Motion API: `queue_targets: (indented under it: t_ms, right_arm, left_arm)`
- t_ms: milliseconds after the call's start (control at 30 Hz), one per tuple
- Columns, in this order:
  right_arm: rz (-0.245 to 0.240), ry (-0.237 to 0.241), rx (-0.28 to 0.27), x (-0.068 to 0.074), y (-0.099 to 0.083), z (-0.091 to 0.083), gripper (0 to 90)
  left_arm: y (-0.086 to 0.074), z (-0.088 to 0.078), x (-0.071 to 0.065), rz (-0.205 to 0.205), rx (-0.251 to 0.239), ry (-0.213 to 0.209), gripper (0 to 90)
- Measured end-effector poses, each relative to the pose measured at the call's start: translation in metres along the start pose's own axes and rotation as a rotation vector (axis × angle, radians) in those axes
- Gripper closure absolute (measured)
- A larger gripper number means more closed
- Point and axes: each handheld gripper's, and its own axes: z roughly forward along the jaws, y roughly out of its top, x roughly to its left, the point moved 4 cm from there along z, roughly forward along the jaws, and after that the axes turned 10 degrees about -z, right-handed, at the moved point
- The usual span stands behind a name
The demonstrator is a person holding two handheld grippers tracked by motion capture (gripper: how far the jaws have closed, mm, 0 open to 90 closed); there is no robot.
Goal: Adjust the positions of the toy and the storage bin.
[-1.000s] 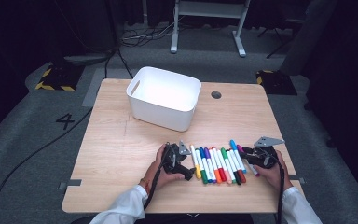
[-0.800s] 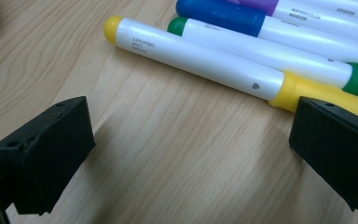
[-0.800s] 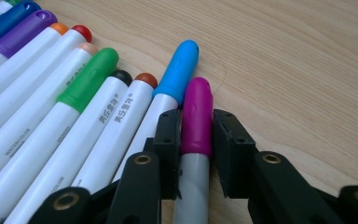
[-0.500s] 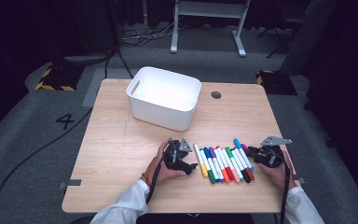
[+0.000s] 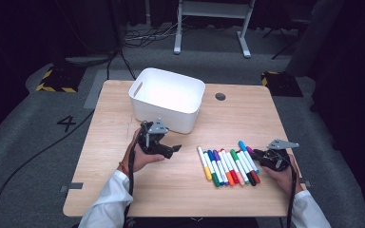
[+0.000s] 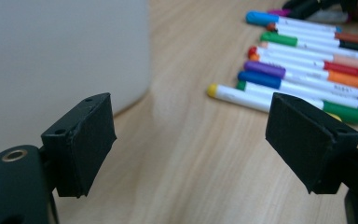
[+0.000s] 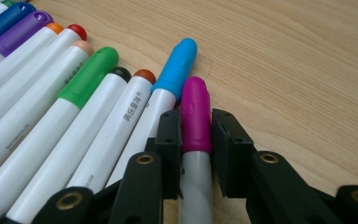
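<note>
Between our right gripper [image 7: 196,140] jaws sits the magenta marker [image 7: 195,112], pinched for lifting off the tabletop [image 5: 180,185]; our left gripper [image 6: 191,135] jaws gape wide, empty, beside the white bin [image 6: 60,51].

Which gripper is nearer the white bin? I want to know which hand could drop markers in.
Left. The left gripper hovers just in front of the white bin; the right gripper sits farther off, clamped on the magenta marker.

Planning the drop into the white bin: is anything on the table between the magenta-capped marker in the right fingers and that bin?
Yes: the row of markers lies between the magenta-capped marker and the white bin.
</note>
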Motion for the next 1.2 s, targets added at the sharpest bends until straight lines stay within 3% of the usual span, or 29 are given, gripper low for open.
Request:
queue_targets:
  t_ms: [67, 100, 133, 267, 300, 567, 733, 1067, 1200]
  right_arm:
    - [0.0, 0.0, 0.0, 0.0, 0.0, 0.0, 73.7]
    - [0.001, 0.001, -0.002, 0.0, 0.0, 0.0, 73.8]
    - [0.0, -0.001, -0.001, 0.0, 0.0, 0.0, 73.7]
    - [0.0, 0.0, -0.004, 0.0, 0.0, 0.0, 73.7]
    - [0.0, 0.0, -0.004, 0.0, 0.0, 0.0, 73.7]
    - [-0.001, 0.001, -0.007, 0.0, 0.0, 0.0, 73.7]
    - [-0.005, 0.002, -0.009, 0.0, 0.0, 0.0, 73.6]
    - [-0.012, 0.004, -0.009, 0.0, -0.001, 0.0, 73.6]
    - [-0.013, 0.005, -0.009, 0.0, -0.001, 0.0, 73.5]
  left_arm:
    - [0.01, -0.01, 0.007, -0.02, -0.036, 0.007, 16.0]
    - [0.018, -0.017, 0.01, -0.041, -0.076, 0.014, 15.9]
    - [0.018, -0.017, 0.01, -0.041, -0.076, 0.014, 16.0]
    - [0.038, -0.027, 0.011, -0.093, -0.157, 0.013, 16.7]
    - [0.043, -0.027, 0.01, -0.086, -0.165, 0.016, 17.3]
    - [0.072, -0.004, -0.006, -0.047, -0.135, 0.045, 21.9]
    - [0.093, 0.026, -0.021, -0.017, -0.095, 0.056, 23.8]
    - [0.102, 0.071, -0.022, -0.037, -0.012, 0.155, 30.8]
    - [0.101, 0.081, -0.019, -0.039, 0.021, 0.162, 44.3]
